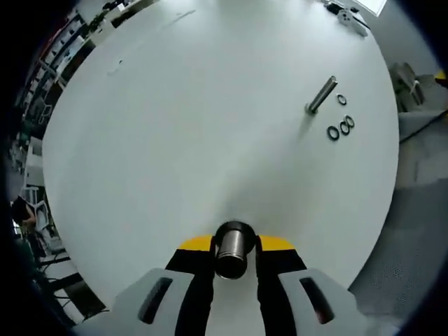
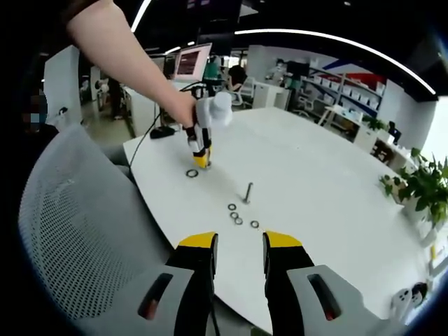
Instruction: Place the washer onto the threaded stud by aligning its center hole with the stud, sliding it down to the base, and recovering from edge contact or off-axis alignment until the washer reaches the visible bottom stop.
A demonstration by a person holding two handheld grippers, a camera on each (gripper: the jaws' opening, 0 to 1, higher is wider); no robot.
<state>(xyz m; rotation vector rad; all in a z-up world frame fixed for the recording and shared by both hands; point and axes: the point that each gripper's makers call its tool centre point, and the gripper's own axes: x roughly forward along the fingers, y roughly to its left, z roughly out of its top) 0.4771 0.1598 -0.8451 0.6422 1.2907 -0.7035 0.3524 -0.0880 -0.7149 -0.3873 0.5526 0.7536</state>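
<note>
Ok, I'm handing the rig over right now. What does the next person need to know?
Left gripper: jaws close against a short metal cylinder, held low over the table, away from the stud.
Right gripper: open, empty, at the near table edge.
Stud: upright mid-table, apparently bare.
Washers: four flat beside the stud, one more lying by the left gripper's tip.
Done: no washer picked up or threaded yet.
Left: grip a washer, centre its hole over the stud, slide it down to the base, re-aligning if it catches.
</note>
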